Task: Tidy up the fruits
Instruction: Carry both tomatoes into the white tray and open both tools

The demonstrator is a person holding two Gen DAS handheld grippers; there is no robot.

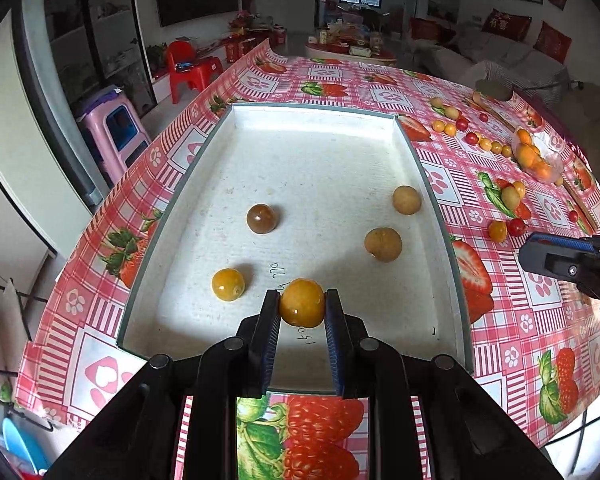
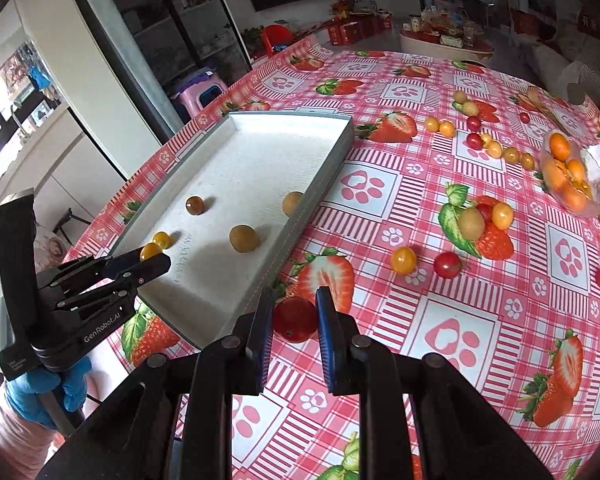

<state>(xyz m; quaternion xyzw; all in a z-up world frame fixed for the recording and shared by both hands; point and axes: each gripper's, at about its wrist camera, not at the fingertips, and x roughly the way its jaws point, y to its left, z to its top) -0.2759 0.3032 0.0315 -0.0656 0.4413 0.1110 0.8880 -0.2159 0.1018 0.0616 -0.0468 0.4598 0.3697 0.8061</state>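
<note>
A white tray [image 1: 300, 128] lies on the strawberry tablecloth. My left gripper [image 1: 302, 304] is shut on a yellow cherry tomato [image 1: 302, 307] just above the tray's near end; it also shows in the right wrist view [image 2: 153, 258]. In the tray lie another yellow tomato [image 1: 228, 284], a brown one [image 1: 262, 219] and two tan longans [image 1: 383, 244]. My right gripper [image 2: 294, 316] is shut on a red cherry tomato [image 2: 295, 319] above the cloth beside the tray's right wall [image 2: 300, 216].
Loose yellow and red tomatoes [image 2: 404, 259] and a longan [image 2: 471, 223] lie scattered on the cloth right of the tray. A clear plastic container of orange fruit [image 2: 572, 180] stands at the far right. The table edge [image 1: 112, 184] runs along the left.
</note>
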